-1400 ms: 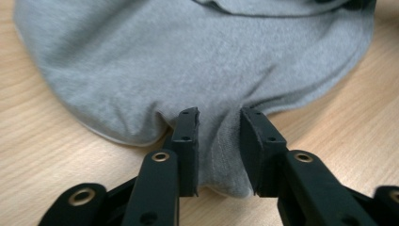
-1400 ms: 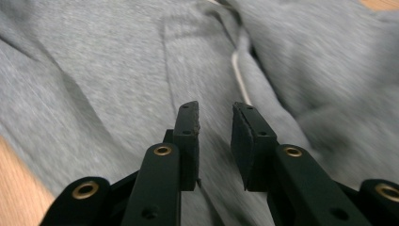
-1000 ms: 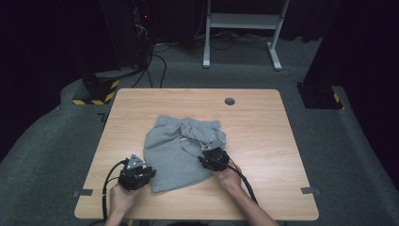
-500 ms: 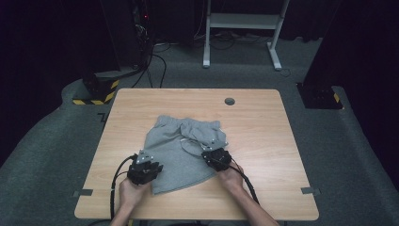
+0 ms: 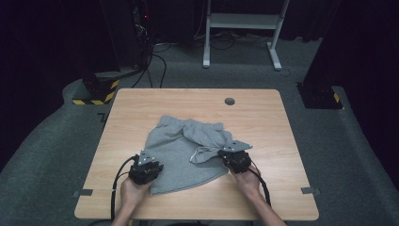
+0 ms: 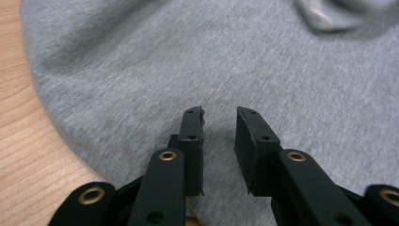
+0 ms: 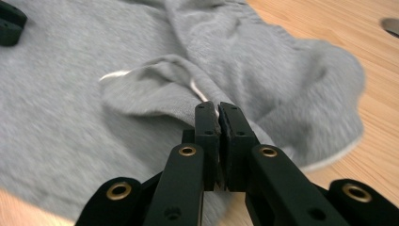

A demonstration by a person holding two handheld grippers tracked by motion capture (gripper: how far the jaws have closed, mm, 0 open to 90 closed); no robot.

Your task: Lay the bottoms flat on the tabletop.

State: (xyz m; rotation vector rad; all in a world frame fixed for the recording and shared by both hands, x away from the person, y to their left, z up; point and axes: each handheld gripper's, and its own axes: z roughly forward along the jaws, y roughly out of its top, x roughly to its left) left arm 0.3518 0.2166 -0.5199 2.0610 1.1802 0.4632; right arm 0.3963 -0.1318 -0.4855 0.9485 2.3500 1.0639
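Grey shorts (image 5: 181, 150) lie crumpled on the wooden table (image 5: 263, 117), waistband and white drawstring toward the right. My left gripper (image 5: 149, 159) rests at their near left part. In the left gripper view its jaws (image 6: 219, 113) have just been opening and stand a little apart over flat grey cloth (image 6: 235, 56), pinching nothing. My right gripper (image 5: 227, 153) is at the shorts' near right side. In the right gripper view it (image 7: 218, 106) is shut on a raised fold of the shorts (image 7: 155, 89), beside the drawstring.
A round cable hole (image 5: 229, 101) sits in the table's far edge, also seen in the right gripper view (image 7: 390, 26). Bare wood (image 5: 127, 117) surrounds the shorts. Beyond the table are a white desk frame (image 5: 244, 21) and dark equipment with cables on grey carpet.
My right gripper has shifted to the right, drawing a fold of the shorts with it. The left gripper has crept slightly forward onto the cloth.
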